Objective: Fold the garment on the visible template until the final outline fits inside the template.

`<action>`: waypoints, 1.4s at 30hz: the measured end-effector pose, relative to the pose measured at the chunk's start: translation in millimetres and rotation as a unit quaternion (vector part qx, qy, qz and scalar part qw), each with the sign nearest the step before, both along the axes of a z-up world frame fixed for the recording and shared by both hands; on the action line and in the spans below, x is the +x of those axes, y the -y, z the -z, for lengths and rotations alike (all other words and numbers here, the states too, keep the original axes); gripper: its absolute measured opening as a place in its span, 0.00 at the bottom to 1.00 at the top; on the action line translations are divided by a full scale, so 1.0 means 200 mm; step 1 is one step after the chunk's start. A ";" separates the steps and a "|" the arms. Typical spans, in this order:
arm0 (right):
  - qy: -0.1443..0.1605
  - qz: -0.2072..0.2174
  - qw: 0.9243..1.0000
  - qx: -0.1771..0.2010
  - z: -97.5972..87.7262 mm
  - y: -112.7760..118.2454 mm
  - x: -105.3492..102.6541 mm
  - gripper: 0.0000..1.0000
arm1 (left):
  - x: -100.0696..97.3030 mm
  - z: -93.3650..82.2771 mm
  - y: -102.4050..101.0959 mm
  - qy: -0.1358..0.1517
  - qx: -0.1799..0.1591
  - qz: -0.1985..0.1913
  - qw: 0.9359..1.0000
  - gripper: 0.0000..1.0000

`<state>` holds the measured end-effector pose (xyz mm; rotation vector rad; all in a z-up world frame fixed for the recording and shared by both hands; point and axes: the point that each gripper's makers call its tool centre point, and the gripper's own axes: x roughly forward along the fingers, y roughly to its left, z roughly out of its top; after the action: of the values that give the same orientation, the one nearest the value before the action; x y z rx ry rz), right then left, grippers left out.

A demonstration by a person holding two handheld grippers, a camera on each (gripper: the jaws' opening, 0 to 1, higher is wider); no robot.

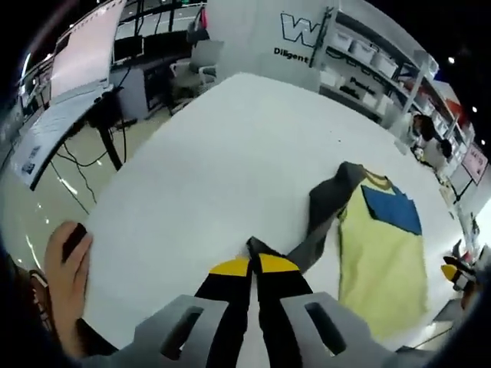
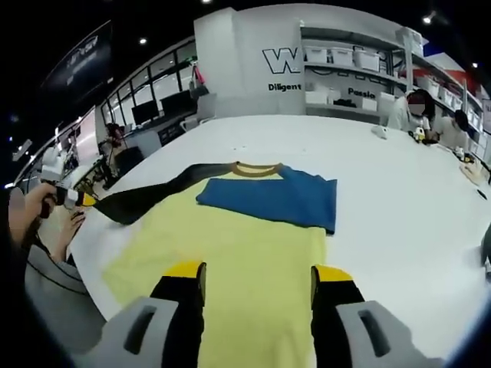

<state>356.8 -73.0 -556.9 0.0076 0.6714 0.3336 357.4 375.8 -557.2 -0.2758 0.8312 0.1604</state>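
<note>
While the broad white worktop (image 2: pixel 399 207) carried it, the yellow cotton shirt (image 2: pixel 238 253) with one blue sleeve folded across its chest lay under the released right gripper (image 2: pixel 257 276); the left gripper (image 1: pixel 253 264) clenched its dark grey sleeve (image 1: pixel 326 215).

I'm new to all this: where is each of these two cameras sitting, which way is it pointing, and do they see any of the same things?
Left gripper view: rides on the left gripper, looking along its shut jaws, clamped on the dark sleeve, across the white table; the person's hand shows.
Right gripper view: rides on the right gripper, jaws open over the yellow shirt; the left gripper shows, held in a hand.
Shared: the shirt with its blue sleeve, table and shelves.
</note>
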 end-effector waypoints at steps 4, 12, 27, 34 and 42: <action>-0.002 0.002 1.000 -0.001 0.01 0.01 0.00 0.53 | 0.07 -0.05 -0.09 0.006 0.015 -0.008 1.000 0.02; -0.004 0.000 1.000 -0.006 0.02 0.02 0.00 0.54 | 0.13 -0.06 -0.28 0.003 0.043 -0.057 0.997 0.02; 0.016 -0.041 0.999 0.003 -0.04 -0.06 -0.02 0.69 | 0.34 -0.10 -0.47 0.014 0.080 -0.061 0.995 0.02; 0.015 -0.064 0.998 0.002 -0.05 -0.10 -0.04 0.72 | 0.44 -0.16 -0.50 0.047 0.103 -0.041 0.993 0.04; 0.018 -0.071 0.997 0.002 -0.06 -0.13 -0.04 0.75 | 0.36 0.00 -0.40 0.019 0.094 0.014 0.995 0.34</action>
<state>349.6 -47.1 -545.3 -0.0415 0.6366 0.4712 429.7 456.3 -557.1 -0.0908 0.7752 0.2052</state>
